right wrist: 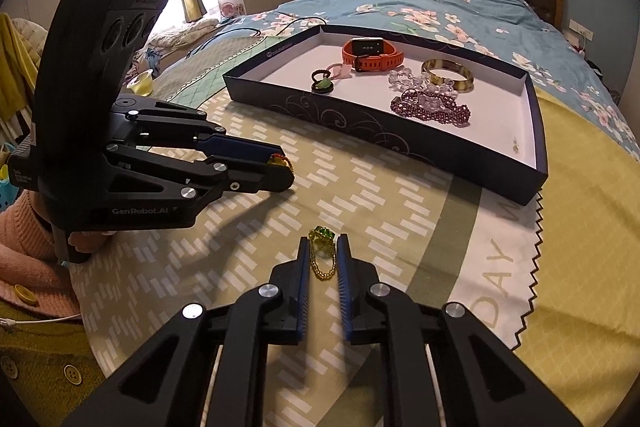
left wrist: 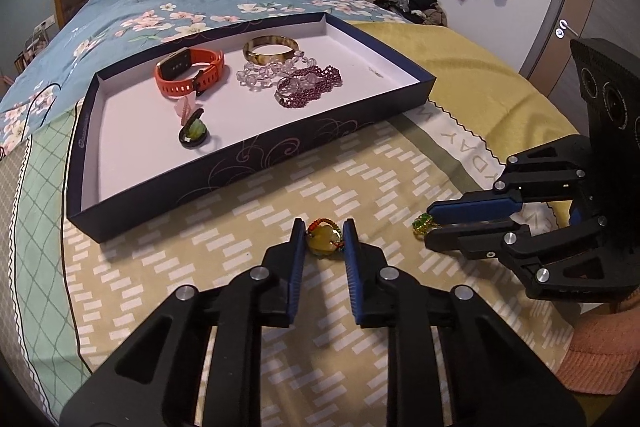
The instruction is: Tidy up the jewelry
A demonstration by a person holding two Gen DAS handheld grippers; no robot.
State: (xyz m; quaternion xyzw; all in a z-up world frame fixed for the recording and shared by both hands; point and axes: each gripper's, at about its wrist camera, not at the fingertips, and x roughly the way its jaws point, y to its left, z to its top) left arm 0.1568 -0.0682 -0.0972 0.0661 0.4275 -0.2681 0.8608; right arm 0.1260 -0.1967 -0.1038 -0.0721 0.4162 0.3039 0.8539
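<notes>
My left claw (left wrist: 323,227) was pinching a yellow pendant (left wrist: 323,239) between its blue pads, right down on the bed cover (left wrist: 400,227). The stone looked round, amber and glossy, tied into a cord with red and green beads at its top. I held it by its sides, I think, so the flat stone would not slip when lifted.

My right claw (right wrist: 323,241), just beside the left, was closed on a green ring (right wrist: 323,235) near its tips. The ring carried a cluster of bright green stones on a gold setting, and a fine gold bead chain (right wrist: 322,269) trailed back between the pads. Whether the chain was itself gripped or only lay there, I could not tell. Both claws pointed steeply down, since the pieces lay flat on the soft cover.

Beyond them sat the dark tray (left wrist: 256,163) with its white floor, the place these two pieces were meant for, by my judgement. In it already lay a black ring with a green stone (left wrist: 194,135) nearest me, then an orange watch (left wrist: 188,73), a maroon bead strand (left wrist: 312,85), clear beads (left wrist: 260,75) and a brown bangle (left wrist: 271,47) at the back. The tray's right part was bare, which left room for both.
</notes>
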